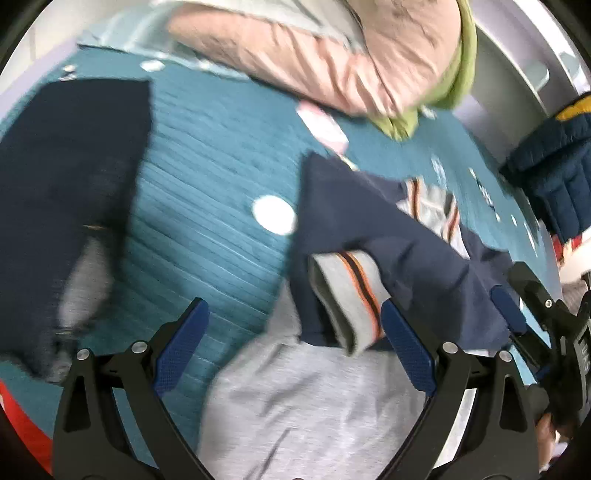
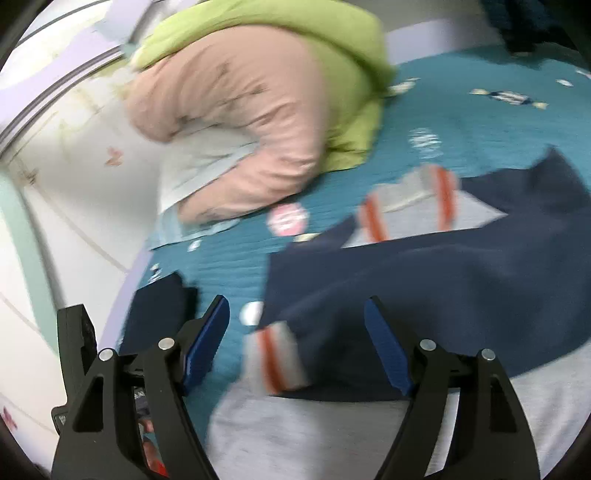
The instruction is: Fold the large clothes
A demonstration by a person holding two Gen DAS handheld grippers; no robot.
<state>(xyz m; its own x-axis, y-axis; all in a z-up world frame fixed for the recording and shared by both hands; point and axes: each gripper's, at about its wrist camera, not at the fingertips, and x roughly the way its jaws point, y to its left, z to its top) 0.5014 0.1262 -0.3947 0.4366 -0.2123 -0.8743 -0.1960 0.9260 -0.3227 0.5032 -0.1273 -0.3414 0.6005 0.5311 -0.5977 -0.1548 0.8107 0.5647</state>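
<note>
Grey fabric, the body of a grey and navy sweatshirt (image 1: pixel 317 406), is seen spread nearest the cameras on a teal quilted bedspread (image 1: pixel 207 192). In the left wrist view the left gripper (image 1: pixel 295 339) is held above that grey panel with its jaws spread wide; nothing is pressed between its blue pads (image 1: pixel 181 350), although a grey cuff (image 1: pixel 347 295) with orange and dark stripes lies just beside the right-hand pad. In the right wrist view the right gripper (image 2: pixel 297 336) is likewise shown wide open, and nothing is clamped; the same striped cuff (image 2: pixel 277 358) is seen lying between the 2 fingers, clear of both pads. A navy sleeve (image 2: pixel 424 295) is laid across the garment just beyond the cuff, and a 2nd striped cuff (image 2: pixel 410 206) is visible further back against the grey cloth. The right gripper (image 1: pixel 524 314) is also caught at the right edge of the left wrist view, close over the navy sleeve. To the left, a separate dark navy garment (image 1: pixel 74 158) is seen flat on the bedspread, well apart from the sweatshirt. Farthest back, a heap of pink bedding (image 2: pixel 240 122) backed by a green layer (image 2: pixel 303 33) is piled at the head of the bed. Both views are blurred.
</note>
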